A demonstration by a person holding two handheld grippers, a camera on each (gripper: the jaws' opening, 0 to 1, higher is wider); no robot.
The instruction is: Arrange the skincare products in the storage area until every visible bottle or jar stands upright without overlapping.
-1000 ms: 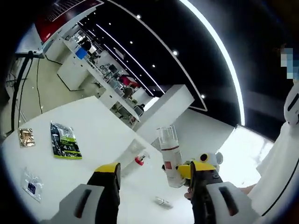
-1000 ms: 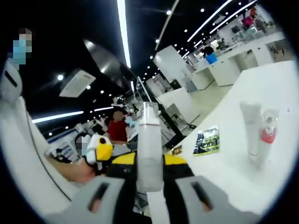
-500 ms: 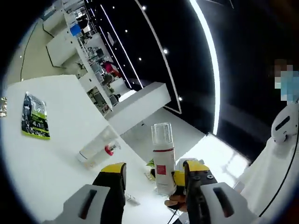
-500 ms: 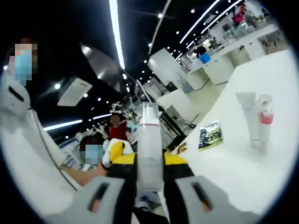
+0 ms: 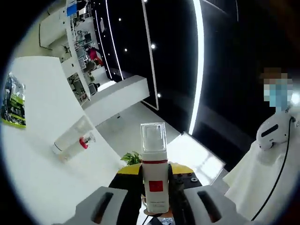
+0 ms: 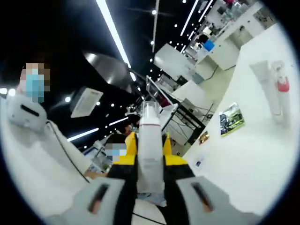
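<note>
Both grippers, left gripper (image 5: 154, 197) and right gripper (image 6: 150, 180), now clamp the bottle (image 5: 153, 171) aloft off the table (image 5: 42, 173), unplaced, while two tubes (image 6: 274, 89) stand far right.

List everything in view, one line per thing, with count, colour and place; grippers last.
Pump bottle: one, white with red band and label, clear cap, held between both grippers.
Tube: one, white, on the table beside the spray bottle.
Spray bottle: one, clear with red collar, beside the tube.
Packet: one, green and black, flat on the table.
Table: one, white.
Left gripper: yellow-tipped, shut on the pump bottle.
Right gripper: yellow-tipped, shut on the pump bottle.
</note>
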